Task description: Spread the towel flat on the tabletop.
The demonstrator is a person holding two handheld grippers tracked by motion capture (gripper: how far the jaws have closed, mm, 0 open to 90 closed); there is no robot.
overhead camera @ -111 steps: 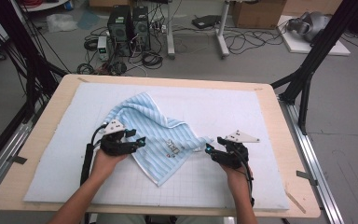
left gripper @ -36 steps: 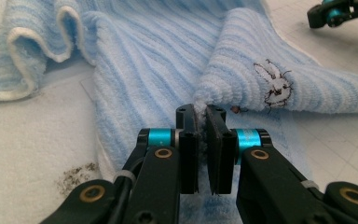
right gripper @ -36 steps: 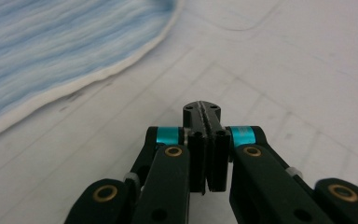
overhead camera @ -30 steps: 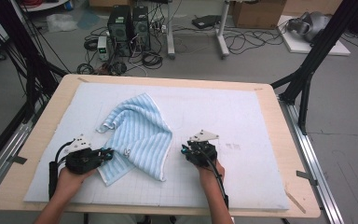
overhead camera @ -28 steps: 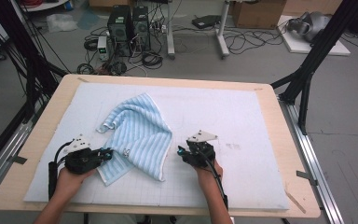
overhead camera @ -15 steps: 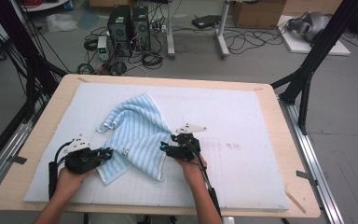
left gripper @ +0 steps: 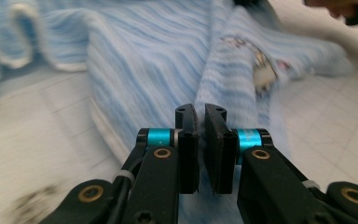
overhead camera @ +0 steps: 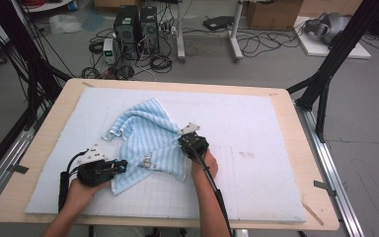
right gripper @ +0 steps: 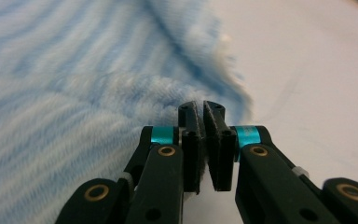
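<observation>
Lying crumpled on the white gridded mat (overhead camera: 256, 148) of the wooden table (overhead camera: 306, 148), left of centre: one blue-and-white striped towel (overhead camera: 145, 136), partly folded over itself, with a small label on its near flap. High view: left gripper (overhead camera: 121, 165) at the towel's near-left corner, held level and pointing right; right gripper (overhead camera: 186, 142) at the towel's right edge, pointing left into the fabric. Both forearms enter from the bottom edge.

Left gripper view: left gripper (left gripper: 200, 135) with jaws pressed together on a ridge of towel (left gripper: 158, 56), cloth showing in the narrow slit between the pads. The label patch lies up and to the right on the fabric; gridded mat (left gripper: 335, 130) beside it.

Right gripper view: right gripper (right gripper: 201, 133), jaws having just closed, now pinching the fluffy towel (right gripper: 74, 93) hem, fibres visible between the pads. Bare mat (right gripper: 317, 70) to the right.
</observation>
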